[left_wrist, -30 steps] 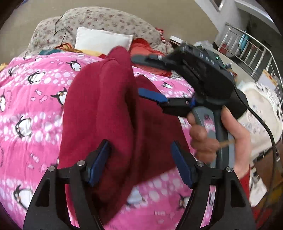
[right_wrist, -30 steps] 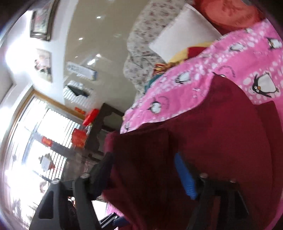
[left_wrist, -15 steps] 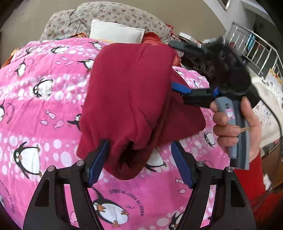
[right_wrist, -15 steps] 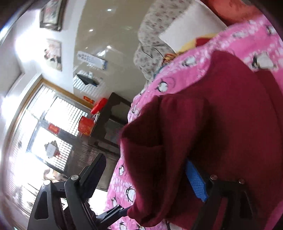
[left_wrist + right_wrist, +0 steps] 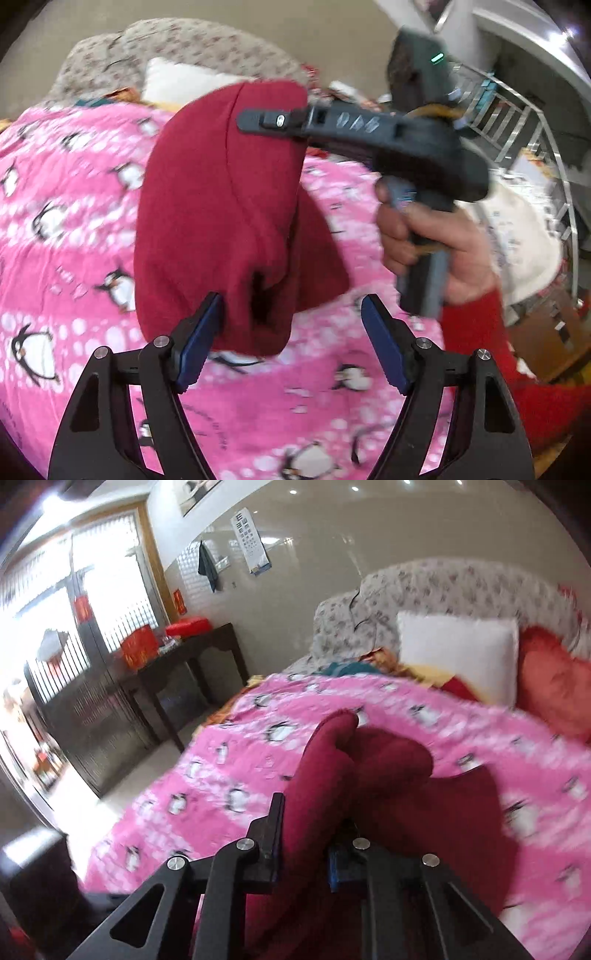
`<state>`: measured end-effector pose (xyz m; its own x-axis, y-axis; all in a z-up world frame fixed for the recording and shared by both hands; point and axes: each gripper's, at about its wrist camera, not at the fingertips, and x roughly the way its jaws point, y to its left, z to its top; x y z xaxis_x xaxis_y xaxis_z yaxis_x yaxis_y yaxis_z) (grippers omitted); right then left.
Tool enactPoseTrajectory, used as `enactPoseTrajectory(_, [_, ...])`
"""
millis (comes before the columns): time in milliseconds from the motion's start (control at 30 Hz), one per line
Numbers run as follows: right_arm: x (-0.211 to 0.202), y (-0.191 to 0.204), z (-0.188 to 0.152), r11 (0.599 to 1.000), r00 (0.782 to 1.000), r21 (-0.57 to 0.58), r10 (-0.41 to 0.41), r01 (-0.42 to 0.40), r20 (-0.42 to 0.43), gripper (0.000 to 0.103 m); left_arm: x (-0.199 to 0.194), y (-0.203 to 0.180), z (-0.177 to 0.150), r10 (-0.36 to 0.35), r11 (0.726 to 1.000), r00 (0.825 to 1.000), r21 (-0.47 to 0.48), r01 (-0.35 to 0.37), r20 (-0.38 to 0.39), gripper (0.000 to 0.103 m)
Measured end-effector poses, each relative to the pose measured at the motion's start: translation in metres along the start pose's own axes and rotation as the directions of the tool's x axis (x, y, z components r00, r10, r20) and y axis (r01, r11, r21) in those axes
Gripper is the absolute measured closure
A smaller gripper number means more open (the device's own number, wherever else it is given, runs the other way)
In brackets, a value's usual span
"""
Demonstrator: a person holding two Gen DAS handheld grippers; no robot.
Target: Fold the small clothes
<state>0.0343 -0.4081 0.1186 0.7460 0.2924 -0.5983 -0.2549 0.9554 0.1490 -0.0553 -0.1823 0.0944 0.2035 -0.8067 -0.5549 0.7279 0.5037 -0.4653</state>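
A dark red garment (image 5: 218,221) hangs folded over above the pink penguin bedspread (image 5: 62,206). My right gripper (image 5: 306,834) is shut on the red garment (image 5: 369,775) and holds it up; in the left wrist view it shows as a black tool (image 5: 369,136) in a hand at the upper right. My left gripper (image 5: 291,343) is open, its blue pads on either side of the garment's lower hanging end, the left pad touching the cloth.
A white pillow (image 5: 454,653) and a red cushion (image 5: 554,686) lie at the flowered headboard (image 5: 443,587). A dark wooden table (image 5: 184,664) stands left of the bed. A metal railing (image 5: 517,122) and a cream cover (image 5: 524,236) are to the right.
My right gripper has swung round and lifted the garment, its jaws closing on the cloth. The garment's lower end now hangs nearer my open left gripper.
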Motion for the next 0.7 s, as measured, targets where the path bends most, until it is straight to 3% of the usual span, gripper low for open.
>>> enactPoseTrajectory(67, [0.003, -0.021, -0.004, 0.993, 0.993, -0.024, -0.119, 0.118, -0.027, 0.086, -0.006, -0.008, 0.001, -0.024, 0.999, 1.0, 0.044, 0.024, 0.013, 0.026])
enactPoseTrajectory(133, [0.027, -0.043, -0.011, 0.971, 0.967, -0.059, -0.235, 0.23, -0.097, 0.086, -0.004, -0.012, -0.001, 0.0, 0.997, 1.0, 0.076, -0.001, 0.015, 0.026])
enactPoseTrajectory(167, [0.039, -0.058, -0.016, 0.963, 0.954, -0.041, -0.269, 0.266, -0.134, 0.086, 0.0, -0.013, -0.001, 0.035, 0.995, 0.999, 0.088, -0.036, 0.009, 0.026])
enactPoseTrajectory(233, [0.054, -0.081, -0.027, 0.96, 0.947, 0.029, -0.268, 0.278, -0.179, 0.083, 0.013, -0.007, -0.002, 0.111, 0.99, 0.994, 0.093, -0.108, -0.018, 0.026])
enactPoseTrajectory(333, [0.029, -0.085, -0.028, 0.953, 0.953, 0.092, -0.278, 0.289, -0.118, 0.058, 0.025, 0.004, -0.002, 0.137, 0.988, 0.989, 0.078, -0.133, -0.05, 0.026])
enactPoseTrajectory(433, [-0.016, -0.072, -0.031, 0.963, 0.971, 0.121, -0.235, 0.24, -0.052, 0.053, 0.033, 0.01, -0.004, 0.195, 0.977, 0.98, 0.099, -0.19, -0.035, 0.026])
enactPoseTrajectory(500, [-0.031, -0.057, -0.035, 0.977, 0.986, 0.135, -0.163, 0.168, -0.045, 0.048, 0.038, 0.012, -0.001, 0.205, 0.974, 0.978, 0.102, -0.201, -0.032, 0.026])
enactPoseTrajectory(633, [-0.02, -0.036, -0.066, 0.984, 0.99, 0.166, -0.045, 0.067, -0.133, 0.044, 0.05, 0.016, -0.002, 0.2, 0.977, 0.979, 0.083, -0.196, -0.044, 0.026])
enactPoseTrajectory(700, [-0.009, -0.034, -0.083, 0.984, 0.989, 0.179, 0.005, 0.021, -0.146, 0.049, 0.061, 0.017, -0.003, 0.209, 0.975, 0.976, 0.083, -0.204, -0.058, 0.026])
